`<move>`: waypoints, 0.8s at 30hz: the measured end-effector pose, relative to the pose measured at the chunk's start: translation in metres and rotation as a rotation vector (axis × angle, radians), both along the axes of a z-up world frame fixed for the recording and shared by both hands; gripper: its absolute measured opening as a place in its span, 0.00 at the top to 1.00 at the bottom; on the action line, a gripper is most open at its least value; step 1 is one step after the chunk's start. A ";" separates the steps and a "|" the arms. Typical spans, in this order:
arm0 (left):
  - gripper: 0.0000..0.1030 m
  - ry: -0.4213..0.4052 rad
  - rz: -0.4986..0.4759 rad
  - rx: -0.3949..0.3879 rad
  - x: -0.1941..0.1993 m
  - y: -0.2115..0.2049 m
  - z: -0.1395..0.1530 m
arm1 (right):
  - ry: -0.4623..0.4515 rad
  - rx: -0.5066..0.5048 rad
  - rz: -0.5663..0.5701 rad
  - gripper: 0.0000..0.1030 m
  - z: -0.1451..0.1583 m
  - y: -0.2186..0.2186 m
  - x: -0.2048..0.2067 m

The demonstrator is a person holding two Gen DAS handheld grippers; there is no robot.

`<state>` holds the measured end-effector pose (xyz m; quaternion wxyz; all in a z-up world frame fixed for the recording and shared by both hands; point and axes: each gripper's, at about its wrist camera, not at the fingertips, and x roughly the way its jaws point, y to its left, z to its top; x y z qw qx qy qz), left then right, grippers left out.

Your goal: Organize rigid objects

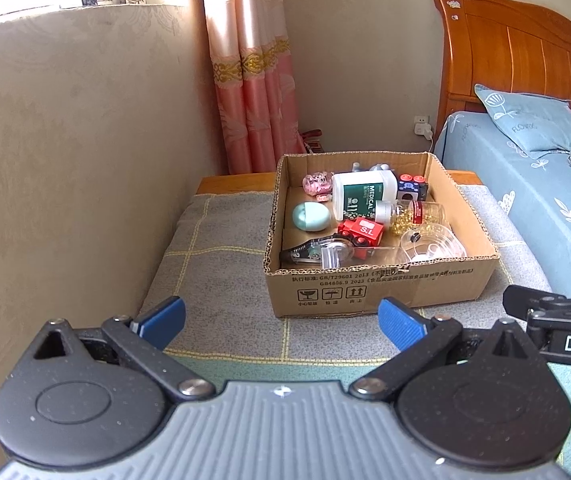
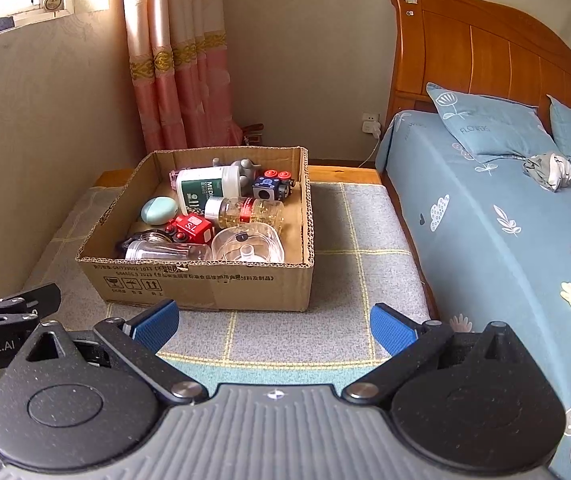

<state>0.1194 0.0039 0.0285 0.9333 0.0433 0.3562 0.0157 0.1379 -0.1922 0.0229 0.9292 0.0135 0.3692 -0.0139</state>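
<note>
An open cardboard box (image 1: pixel 365 292) (image 2: pixel 213 284) stands on a grey checked mat. It holds several rigid objects: a white bottle with a green label (image 1: pixel 361 196) (image 2: pixel 205 188), a teal egg-shaped case (image 1: pixel 311 218) (image 2: pixel 158 210), a red toy block (image 1: pixel 363 232) (image 2: pixel 191 227), a clear capsule bottle (image 1: pixel 413 212) (image 2: pixel 245 212), a clear lid (image 1: pixel 431 242) (image 2: pixel 247 244) and a tape dispenser (image 1: pixel 313 252). My left gripper (image 1: pixel 281 322) is open and empty, in front of the box. My right gripper (image 2: pixel 273 322) is open and empty, in front of the box's right corner.
The grey checked mat (image 1: pixel 213 264) (image 2: pixel 357 240) covers a low wooden platform. A bed with a blue sheet (image 1: pixel 533 196) (image 2: pixel 485 216) and a wooden headboard stands on the right. A beige wall and a pink curtain (image 1: pixel 253 80) are at left and behind.
</note>
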 end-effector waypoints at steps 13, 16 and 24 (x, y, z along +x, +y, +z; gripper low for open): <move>0.01 -0.006 0.001 0.008 -0.001 -0.001 -0.001 | -0.005 -0.001 -0.001 0.00 0.002 0.001 -0.002; 0.01 -0.004 -0.001 0.012 0.000 -0.002 -0.001 | -0.004 -0.002 0.000 0.00 0.002 0.001 -0.002; 0.01 -0.004 0.001 0.014 0.000 -0.002 -0.001 | -0.007 -0.004 -0.002 0.00 0.003 0.000 -0.003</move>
